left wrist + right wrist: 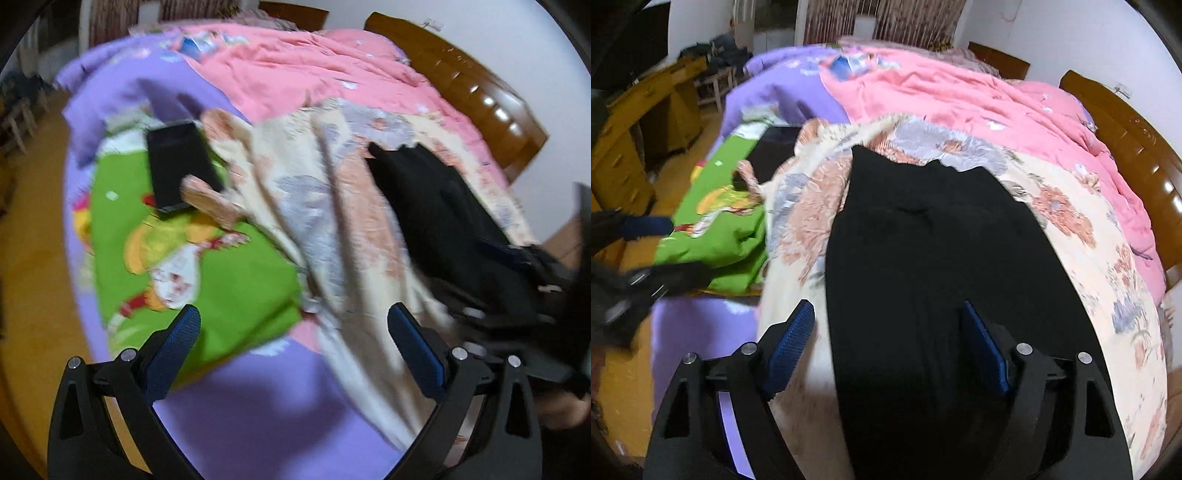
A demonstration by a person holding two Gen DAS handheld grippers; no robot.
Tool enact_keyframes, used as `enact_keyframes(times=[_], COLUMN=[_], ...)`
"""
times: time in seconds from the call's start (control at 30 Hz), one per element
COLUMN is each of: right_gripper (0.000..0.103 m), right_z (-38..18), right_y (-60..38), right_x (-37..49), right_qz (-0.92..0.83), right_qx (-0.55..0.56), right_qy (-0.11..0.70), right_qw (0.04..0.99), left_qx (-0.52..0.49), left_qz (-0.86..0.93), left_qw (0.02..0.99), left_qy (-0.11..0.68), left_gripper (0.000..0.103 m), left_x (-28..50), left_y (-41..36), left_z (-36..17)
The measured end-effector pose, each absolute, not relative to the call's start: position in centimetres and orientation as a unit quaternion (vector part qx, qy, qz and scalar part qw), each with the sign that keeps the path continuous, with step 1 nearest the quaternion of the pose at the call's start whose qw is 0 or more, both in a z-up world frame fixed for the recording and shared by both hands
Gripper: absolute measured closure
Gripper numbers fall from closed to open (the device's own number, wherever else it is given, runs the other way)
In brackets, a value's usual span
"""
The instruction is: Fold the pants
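black pants [923, 258] lengthwise on floral quilt [1089, 229]

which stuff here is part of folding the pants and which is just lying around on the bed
Part of the job:
- black pants, laid out on the floral blanket
- right tongs, open above the pants
- left tongs, open and empty

Just lying about:
- pink quilt
- green cartoon cover
- flat black thing on that cover
- wooden headboard
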State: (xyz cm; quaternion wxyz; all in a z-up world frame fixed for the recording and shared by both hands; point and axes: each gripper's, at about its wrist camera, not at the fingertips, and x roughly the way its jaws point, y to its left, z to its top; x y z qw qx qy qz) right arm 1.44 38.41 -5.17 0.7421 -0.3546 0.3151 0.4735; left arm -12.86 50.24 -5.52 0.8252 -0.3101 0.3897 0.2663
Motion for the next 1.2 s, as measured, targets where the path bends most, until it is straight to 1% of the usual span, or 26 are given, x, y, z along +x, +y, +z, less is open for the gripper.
enact_keyframes(times=[0.03,0.07,0.1,0.17,0.2,0.23,0.27,0.33,0.43,0.57,0.7,1.0,1.07,1.1,1.13,1.17,1.2], right_gripper=[0.03,0.039,0.04,0.054,0.058,0.066,0.07,0.072,0.073,0.074,0.075,0.075,0.074,0.073,0.067,0.049,0.036], right_z=[-5.4,-5.4,-5.3,-4.6,-4.5,-4.2,-4.0,-3.7,-3.6,-3.3,-2.7,-1.9,-1.7,-1.5,-1.5,-1.2,-1.0], right_y=[38.4,38.4,38.2,37.0,36.6,36.2,36.0,35.6,35.5,34.9,34.1,33.3,33.1,33.0,32.8,32.4,31.9], right_x=[1.5,1.8,2.1,3.4,3.7,4.2,4.4,4.4,3.9,3.6,3.8,3.8,3.9,4.0,4.1,4.2,4.2], right_qz=[0.47,0.472,0.48,0.5,0.509,0.518,0.522,0.527,0.531,0.531,0.532,0.537,0.537,0.536,0.533,0.531,0.53], right_qx=[-0.36,-0.355,-0.339,-0.282,-0.261,-0.235,-0.223,-0.211,-0.211,-0.206,-0.191,-0.166,-0.162,-0.157,-0.155,-0.153,-0.149], right_qy=[0.312,0.313,0.316,0.332,0.337,0.342,0.342,0.338,0.329,0.319,0.312,0.308,0.311,0.317,0.325,0.332,0.333], right_qw=[0.743,0.744,0.745,0.748,0.748,0.748,0.749,0.751,0.752,0.758,0.764,0.768,0.767,0.767,0.766,0.765,0.766], left_qx=[-0.321,-0.334,-0.342,-0.354,-0.356,-0.355,-0.351,-0.348,-0.361,-0.394,-0.434,-0.447,-0.436,-0.427,-0.421,-0.407,-0.395], left_qz=[0.256,0.243,0.233,0.213,0.207,0.201,0.194,0.177,0.145,0.119,0.1,0.097,0.092,0.11,0.113,0.112,0.112], left_qw=[0.828,0.83,0.832,0.837,0.84,0.843,0.848,0.855,0.856,0.836,0.815,0.81,0.817,0.814,0.816,0.824,0.83], left_qy=[0.382,0.374,0.37,0.359,0.354,0.351,0.347,0.342,0.34,0.364,0.371,0.367,0.367,0.378,0.379,0.378,0.377], left_gripper=[0.002,0.002,0.002,0.002,0.002,0.002,0.002,0.002,0.002,0.002,0.002,0.004,0.039,0.047,0.057,0.062,0.065], left_x=[-12.8,-12.6,-12.3,-11.5,-11.1,-10.6,-9.7,-7.9,-5.1,-0.4,1.2,4.6,5.5,5.9,6.0,6.0,5.8], left_y=[50.2,50.3,50.2,50.1,50.0,49.9,49.8,49.8,50.1,51.5,52.4,53.7,53.7,53.8,53.8,53.6,53.5], left_z=[-5.5,-5.5,-5.4,-5.0,-4.8,-4.5,-4.0,-3.3,-2.7,-3.8,-5.2,-6.0,-5.9,-6.0,-5.9,-5.5,-5.1])
